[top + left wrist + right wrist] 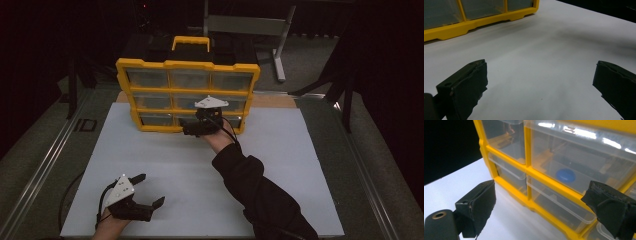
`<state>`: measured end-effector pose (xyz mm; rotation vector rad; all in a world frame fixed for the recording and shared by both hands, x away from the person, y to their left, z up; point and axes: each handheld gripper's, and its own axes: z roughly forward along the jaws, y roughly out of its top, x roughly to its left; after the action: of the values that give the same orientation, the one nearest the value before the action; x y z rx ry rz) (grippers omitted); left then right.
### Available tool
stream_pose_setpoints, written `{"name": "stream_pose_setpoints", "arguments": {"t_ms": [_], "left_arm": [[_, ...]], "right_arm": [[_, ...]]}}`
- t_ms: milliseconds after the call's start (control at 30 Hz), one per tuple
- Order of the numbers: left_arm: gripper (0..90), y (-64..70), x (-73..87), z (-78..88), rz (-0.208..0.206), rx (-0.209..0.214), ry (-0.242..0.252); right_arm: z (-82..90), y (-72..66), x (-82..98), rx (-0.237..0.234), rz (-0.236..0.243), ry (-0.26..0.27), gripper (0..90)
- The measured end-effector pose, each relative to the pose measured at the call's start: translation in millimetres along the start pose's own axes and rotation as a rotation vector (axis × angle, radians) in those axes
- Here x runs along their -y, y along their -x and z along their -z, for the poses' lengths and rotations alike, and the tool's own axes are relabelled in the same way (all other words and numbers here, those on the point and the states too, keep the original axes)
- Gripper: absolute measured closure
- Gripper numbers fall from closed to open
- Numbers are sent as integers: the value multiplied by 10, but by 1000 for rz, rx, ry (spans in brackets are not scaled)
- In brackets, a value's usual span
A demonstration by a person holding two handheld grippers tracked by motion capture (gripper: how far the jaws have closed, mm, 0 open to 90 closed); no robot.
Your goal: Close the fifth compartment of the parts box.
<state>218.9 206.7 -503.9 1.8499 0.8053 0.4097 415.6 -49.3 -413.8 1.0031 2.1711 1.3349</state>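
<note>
A yellow organizer (188, 95) with clear drawers and a carry handle stands at the white board's (200, 170) twelve o'clock edge; a blue round piece (565, 175) sits inside one middle-row drawer. The right gripper (200, 125) hovers at its bottom row, jaws spread, nothing between them. The left gripper (145, 192), at seven o'clock, gapes too over bare board. A grey stand (260, 30) waits behind at one o'clock.

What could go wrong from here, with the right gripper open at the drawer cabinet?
1. The right gripper stands open close to the yellow drawer cabinet; its jaws span the frame post between two clear drawers, so closing may catch the post, not a drawer.
2. A pull might drag the cabinet across the white board, with the left gripper away from it.
</note>
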Motion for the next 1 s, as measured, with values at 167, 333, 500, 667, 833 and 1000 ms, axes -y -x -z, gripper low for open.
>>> {"name": "stream_pose_setpoints", "arguments": {"t_ms": [167, 333, 500, 667, 833, 1000], "left_arm": [[0, 2, 1, 1, -1, 0, -1], [0, 3, 1, 4, -1, 0, 0], [0, 2, 4, 7, -2, 0, 1], [0, 1, 7, 13, -2, -1, 1], [0, 2, 6, 16, -3, -2, 1], [0, 5, 5, 12, -5, -1, 1]], "right_arm": [[20, 13, 6, -30, 19, 0, 94], [65, 1, -15, -52, 43, 0, 94], [142, -10, -34, -94, 55, 17, 94], [242, -10, -65, -132, 76, 27, 95], [349, -12, -97, -157, 83, 41, 95], [471, -27, -117, -169, 102, 59, 95]]}}
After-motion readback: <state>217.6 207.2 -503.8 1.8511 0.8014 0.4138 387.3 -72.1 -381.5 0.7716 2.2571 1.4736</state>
